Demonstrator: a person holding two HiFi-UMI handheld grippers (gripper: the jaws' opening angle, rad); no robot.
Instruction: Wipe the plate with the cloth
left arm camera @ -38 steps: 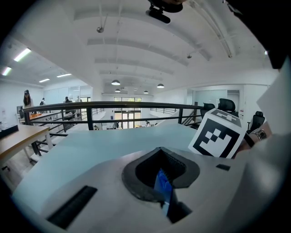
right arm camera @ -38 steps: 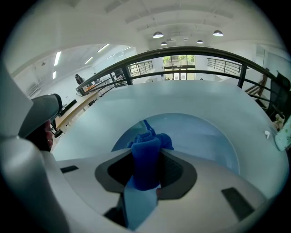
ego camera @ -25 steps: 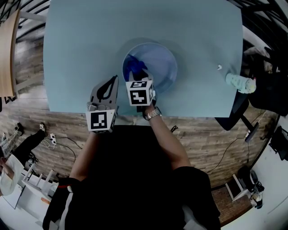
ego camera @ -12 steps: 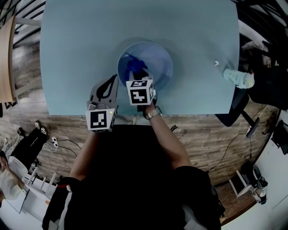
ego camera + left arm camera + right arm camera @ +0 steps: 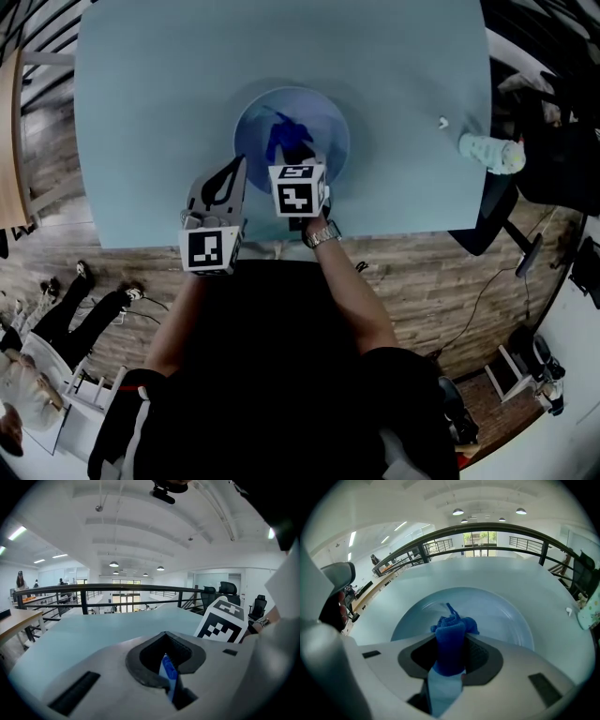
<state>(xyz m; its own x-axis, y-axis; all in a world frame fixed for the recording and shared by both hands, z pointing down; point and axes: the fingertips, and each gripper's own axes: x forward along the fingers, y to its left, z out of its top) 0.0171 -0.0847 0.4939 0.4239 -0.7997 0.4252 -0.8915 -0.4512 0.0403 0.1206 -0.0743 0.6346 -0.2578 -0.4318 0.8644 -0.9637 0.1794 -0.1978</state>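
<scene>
My right hand-held gripper (image 5: 298,161) was clamped on a bunched-up deep blue cloth (image 5: 451,632), the wad sticking out past the jaw tips. It sat at the centre of the head view, over the near part of the round pale blue plate (image 5: 325,120). In the right gripper view the cloth's front end lay low over the plate's inner surface, though I couldn't tell whether it was actually pressing down. My left hand-held gripper (image 5: 225,176) waited just left of centre, beside the plate's near-left rim above the light grey-blue counter (image 5: 159,84), jaws drawn together and carrying nothing.

I judged the wiping stroke to be in hand. The next move called for keeping the cloth pressed down and sweeping it round towards the far rim, without nudging the unsteadied plate.
</scene>
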